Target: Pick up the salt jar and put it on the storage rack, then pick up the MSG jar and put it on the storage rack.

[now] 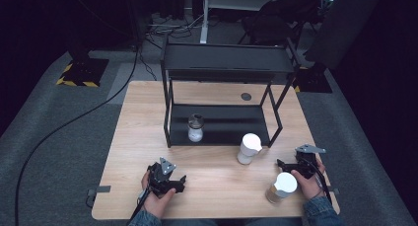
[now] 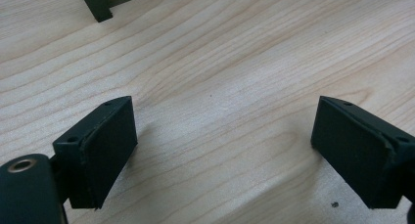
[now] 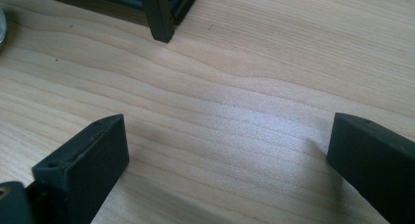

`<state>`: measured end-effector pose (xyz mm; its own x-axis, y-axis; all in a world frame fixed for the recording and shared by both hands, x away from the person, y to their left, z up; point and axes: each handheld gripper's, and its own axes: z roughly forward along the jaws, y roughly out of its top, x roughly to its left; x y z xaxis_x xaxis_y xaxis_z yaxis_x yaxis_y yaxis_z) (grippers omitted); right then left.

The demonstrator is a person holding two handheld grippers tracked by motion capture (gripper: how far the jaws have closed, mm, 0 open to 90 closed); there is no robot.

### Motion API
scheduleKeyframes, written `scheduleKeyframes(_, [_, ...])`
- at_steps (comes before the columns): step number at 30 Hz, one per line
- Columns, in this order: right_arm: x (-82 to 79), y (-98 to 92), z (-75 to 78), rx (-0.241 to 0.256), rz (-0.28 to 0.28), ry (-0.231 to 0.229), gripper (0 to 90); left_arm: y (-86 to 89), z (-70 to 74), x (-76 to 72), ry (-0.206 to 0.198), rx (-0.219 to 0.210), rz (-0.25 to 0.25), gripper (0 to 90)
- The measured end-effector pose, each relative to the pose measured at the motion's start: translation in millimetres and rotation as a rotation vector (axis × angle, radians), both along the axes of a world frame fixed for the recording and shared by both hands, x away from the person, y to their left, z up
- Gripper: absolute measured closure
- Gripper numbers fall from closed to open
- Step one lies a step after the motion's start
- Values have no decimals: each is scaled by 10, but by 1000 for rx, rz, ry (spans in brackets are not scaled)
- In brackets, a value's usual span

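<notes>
My left gripper [image 1: 170, 179] rests low over the wooden table [image 1: 143, 137] near its front edge, held in a hand. Its jaws stand wide apart over bare wood, so the left gripper [image 2: 225, 141] is open and holds nothing. At the front right, a hand holds my right gripper [image 1: 296, 164], and the right gripper [image 3: 230, 155] is open too, with nothing but wood grain between its fingers. A white-lidded jar [image 1: 282, 187] stands just in front of the right hand. A second white-lidded jar [image 1: 249, 148] stands before the shelf. On the lower shelf sits a grey-lidded jar [image 1: 195, 128].
A black two-level metal rack [image 1: 224, 63] takes up the middle and back of the table. One of its legs [image 2: 98, 6] shows ahead of the left gripper and another leg [image 3: 159, 18] ahead of the right. A dark round cable port [image 1: 246, 96] lies behind the rack.
</notes>
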<state>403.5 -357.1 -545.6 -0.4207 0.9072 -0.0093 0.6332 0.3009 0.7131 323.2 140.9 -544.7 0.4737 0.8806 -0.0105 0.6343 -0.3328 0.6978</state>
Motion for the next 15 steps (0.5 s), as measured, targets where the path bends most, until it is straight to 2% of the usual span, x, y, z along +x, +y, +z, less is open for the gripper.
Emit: scheduleKeyframes(15, [-32,2,21,-4,-12,6,34,-1,0,7,2,-1,0,87])
